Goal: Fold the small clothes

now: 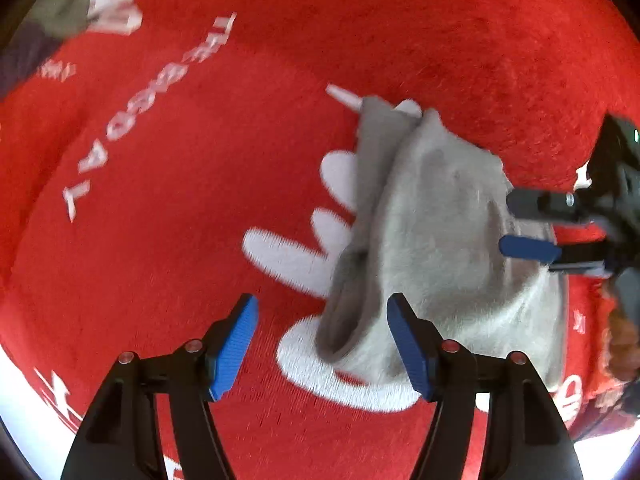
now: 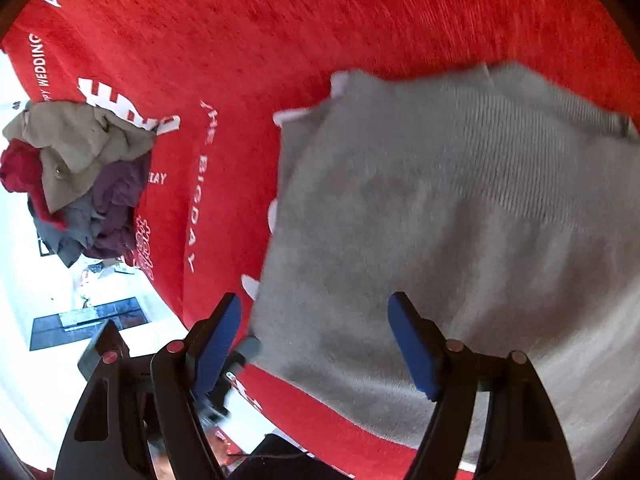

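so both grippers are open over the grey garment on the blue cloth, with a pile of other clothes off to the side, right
Not quite: the cloth under the grey garment is red with white lettering, not blue; only the gripper pads are blue. The right wrist view shows it plainly. The rest holds: the left gripper and right gripper are both open, and the pile of other clothes sits off to the side.

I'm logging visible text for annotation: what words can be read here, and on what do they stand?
"THE BIGDAY": white letters on the red cloth, beside the grey garment.
"WEDDING": same cloth, far left edge; the word before it is cut off.
Other white lettering, near the clothes pile: too blurred or covered.
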Demonstrator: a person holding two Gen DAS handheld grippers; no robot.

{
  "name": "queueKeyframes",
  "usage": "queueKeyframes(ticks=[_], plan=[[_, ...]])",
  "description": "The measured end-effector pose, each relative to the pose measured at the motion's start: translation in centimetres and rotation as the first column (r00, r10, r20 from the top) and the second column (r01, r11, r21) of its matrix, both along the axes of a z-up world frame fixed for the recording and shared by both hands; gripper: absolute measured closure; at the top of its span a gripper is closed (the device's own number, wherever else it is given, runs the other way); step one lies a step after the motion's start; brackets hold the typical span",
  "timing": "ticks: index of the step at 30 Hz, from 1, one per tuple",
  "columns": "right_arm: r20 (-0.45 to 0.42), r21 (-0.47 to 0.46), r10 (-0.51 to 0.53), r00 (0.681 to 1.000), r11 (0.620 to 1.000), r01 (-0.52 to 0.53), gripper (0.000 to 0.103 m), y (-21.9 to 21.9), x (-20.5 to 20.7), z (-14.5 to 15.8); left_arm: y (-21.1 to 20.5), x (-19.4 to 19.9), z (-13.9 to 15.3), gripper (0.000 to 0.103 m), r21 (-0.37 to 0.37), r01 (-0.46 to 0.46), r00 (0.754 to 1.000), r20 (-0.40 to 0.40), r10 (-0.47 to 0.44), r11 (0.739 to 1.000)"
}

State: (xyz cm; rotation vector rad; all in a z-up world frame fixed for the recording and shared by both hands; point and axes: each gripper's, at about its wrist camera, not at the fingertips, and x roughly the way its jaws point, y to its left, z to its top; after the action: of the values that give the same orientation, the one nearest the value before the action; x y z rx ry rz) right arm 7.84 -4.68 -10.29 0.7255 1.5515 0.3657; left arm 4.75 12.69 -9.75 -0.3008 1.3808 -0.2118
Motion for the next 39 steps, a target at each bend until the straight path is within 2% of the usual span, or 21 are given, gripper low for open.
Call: queueKeyframes(ticks=[3,5,6,11,16,18,20,21,22,23,24,25,27,29,31,34,36,39], plan=[[-0.017,-0.003,-0.016,1.000,1.000,0.016,0.025,-0.3,-1.5,-0.5,0.7,-1.1,-1.0,0.035,-0.151,-0.020,0.997,-0.080,0.008,0.988],[-0.024,-0.004,-0.028,0.999,1.000,0.028,0.025,-0.6,-2.6,-0.7,0.8,-2.1,-1.7,0.035,-0.253,-0.063,0.991,-0.129,0.030,0.965],[-0.026,-0.004,-0.031,0.999,1.000,0.031,0.025,-0.7,-3.1,-0.9,0.6,-2.5,-1.9,0.035,-0.278,-0.070,0.989,-0.143,0.031,0.958],[-0.037,0.009,-0.040,0.998,0.999,0.041,0.025,-1.3,-5.1,-1.8,-2.6,-3.3,-2.9,0.035,-0.337,-0.073,0.987,-0.158,0.020,0.939],[-0.033,0.033,-0.066,0.997,0.997,0.067,0.025,-2.0,-5.5,-1.9,-4.7,-0.2,-3.5,0.035,-0.371,-0.111,0.990,-0.124,0.070,0.922],[-0.017,0.015,-0.051,0.999,0.999,0.051,0.025,-2.3,-5.3,-1.2,-5.7,1.2,-3.6,0.035,-0.362,-0.124,0.990,-0.113,0.089,0.924],[0.002,-0.008,-0.039,0.999,0.999,0.039,0.025,-2.7,-4.6,-0.3,-7.2,2.5,-3.6,0.036,-0.272,-0.104,0.993,-0.081,0.085,0.957],[0.013,-0.017,-0.032,0.999,0.999,0.033,0.025,-3.0,-4.0,0.2,-8.0,2.9,-3.2,0.041,-0.206,-0.082,0.996,-0.060,0.071,0.975],[0.024,-0.027,-0.022,0.999,0.999,0.023,0.025,-3.1,-3.3,0.8,-8.9,3.1,-2.8,0.067,-0.110,-0.049,0.998,-0.031,0.046,0.993],[0.035,-0.044,-0.003,0.999,0.999,0.004,0.025,-3.2,-2.4,1.6,-9.9,3.1,-2.4,0.079,-0.019,-0.001,1.000,-0.005,0.001,1.000],[0.046,-0.059,0.019,0.999,0.998,-0.016,0.025,-3.2,-1.4,2.2,-10.5,2.7,-1.8,0.080,0.042,0.047,0.998,0.034,-0.048,0.998],[0.058,-0.071,0.043,0.997,0.997,-0.039,0.025,-2.9,-0.3,2.9,-11.2,2.2,-1.1,0.088,0.097,0.089,0.992,0.080,-0.097,0.991],[0.063,-0.090,0.110,0.992,0.990,-0.104,0.024,-2.0,2.1,3.9,-13.1,1.0,0.0,0.088,0.230,0.188,0.960,0.162,-0.229,0.955],[0.025,-0.092,0.193,0.981,0.977,-0.190,0.024,-0.3,4.5,4.0,-14.9,-0.5,0.5,0.088,0.350,0.278,0.904,0.220,-0.367,0.895],[-0.014,-0.101,0.268,0.963,0.958,-0.268,0.024,2.0,6.6,3.6,-16.0,-1.7,0.5,0.088,0.431,0.336,0.851,0.242,-0.467,0.837],[-0.108,-0.107,0.390,0.915,0.910,-0.401,0.024,6.2,8.9,1.8,-16.2,-2.3,0.5,0.088,0.454,0.354,0.828,0.254,-0.499,0.818],[-0.183,-0.119,0.456,0.871,0.869,-0.480,0.024,8.9,9.7,0.1,-16.0,-2.0,0.5,0.088,0.436,0.348,0.837,0.254,-0.485,0.830],[-0.273,-0.172,0.558,0.783,0.773,-0.611,0.024,12.5,9.8,-2.0,-14.8,-2.3,0.1,0.088,0.420,0.343,0.842,0.259,-0.473,0.840]])
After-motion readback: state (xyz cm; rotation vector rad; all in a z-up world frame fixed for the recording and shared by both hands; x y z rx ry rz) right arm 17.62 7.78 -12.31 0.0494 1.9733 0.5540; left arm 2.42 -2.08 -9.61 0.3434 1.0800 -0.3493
